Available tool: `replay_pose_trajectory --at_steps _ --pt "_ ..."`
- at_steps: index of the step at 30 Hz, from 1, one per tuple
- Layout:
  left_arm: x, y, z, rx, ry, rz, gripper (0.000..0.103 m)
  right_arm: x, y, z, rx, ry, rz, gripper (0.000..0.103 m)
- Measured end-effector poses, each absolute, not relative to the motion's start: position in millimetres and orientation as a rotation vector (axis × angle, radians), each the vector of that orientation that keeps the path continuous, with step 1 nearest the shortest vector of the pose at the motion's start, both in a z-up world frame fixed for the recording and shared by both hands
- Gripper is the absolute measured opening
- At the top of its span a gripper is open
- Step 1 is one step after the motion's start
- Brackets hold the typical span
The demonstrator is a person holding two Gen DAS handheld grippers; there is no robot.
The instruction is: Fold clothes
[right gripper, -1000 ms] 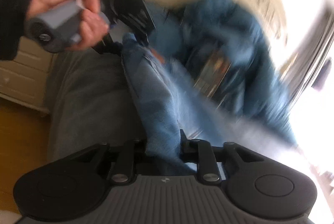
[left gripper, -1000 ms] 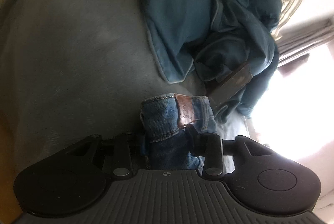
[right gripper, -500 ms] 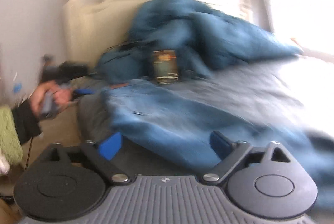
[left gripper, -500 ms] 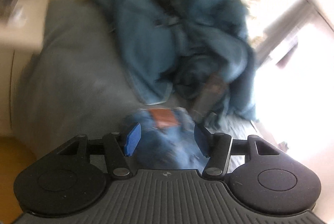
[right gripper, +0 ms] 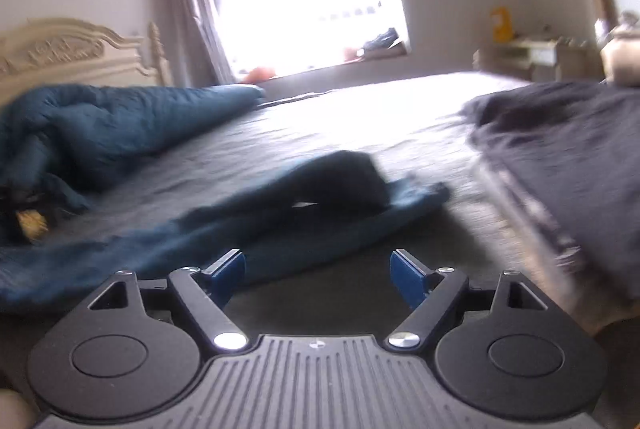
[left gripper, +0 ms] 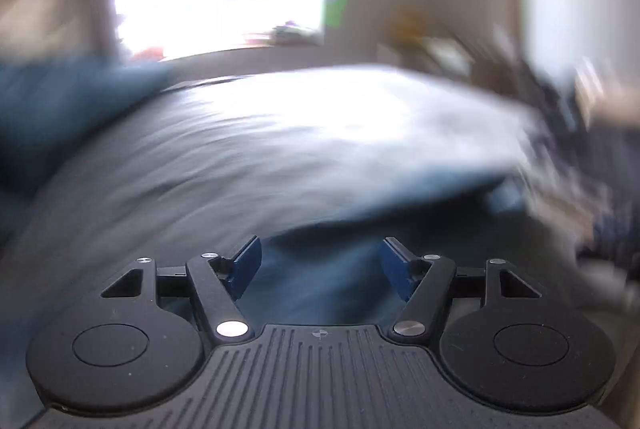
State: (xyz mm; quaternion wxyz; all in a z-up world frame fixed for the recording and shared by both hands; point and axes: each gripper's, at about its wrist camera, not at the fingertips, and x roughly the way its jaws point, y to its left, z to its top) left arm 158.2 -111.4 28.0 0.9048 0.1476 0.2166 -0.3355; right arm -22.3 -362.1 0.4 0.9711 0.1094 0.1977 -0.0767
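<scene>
Left claw (left gripper: pixel 320 263) released and widening, blurred blue denim lying below and between its pads, untouched; right claw (right gripper: pixel 318 275) released yet narrowing, nothing between its pads; jeans (right gripper: pixel 240 225) spread on bed (right gripper: pixel 352 133) just ahead and leftward; rumpled teal blanket (right gripper: pixel 100 121) far left

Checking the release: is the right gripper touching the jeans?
Apart. In the right wrist view the right gripper has closing jaws with only bedsheet between them; the jeans lie beyond the blue pads.
</scene>
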Motion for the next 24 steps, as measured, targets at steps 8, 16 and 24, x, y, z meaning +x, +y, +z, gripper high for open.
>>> replay_pose_trajectory --at_steps 8,16,24 --pt "176.5 -278.8 -6.2 0.774 0.311 -0.845 0.064 -32.3 -390.3 -30.5 0.19 0.423 -0.185 0.083" --pt "286.0 -293.1 23.4 0.238 0.571 -0.816 0.055 -14.7 -399.8 -40.2 0.145 0.425 -0.174 0.083" --pt "332.9 -221.7 30.6 -0.083 0.613 -0.658 0.065 8.6 -405.3 -36.9 0.279 0.442 -0.145 0.085"
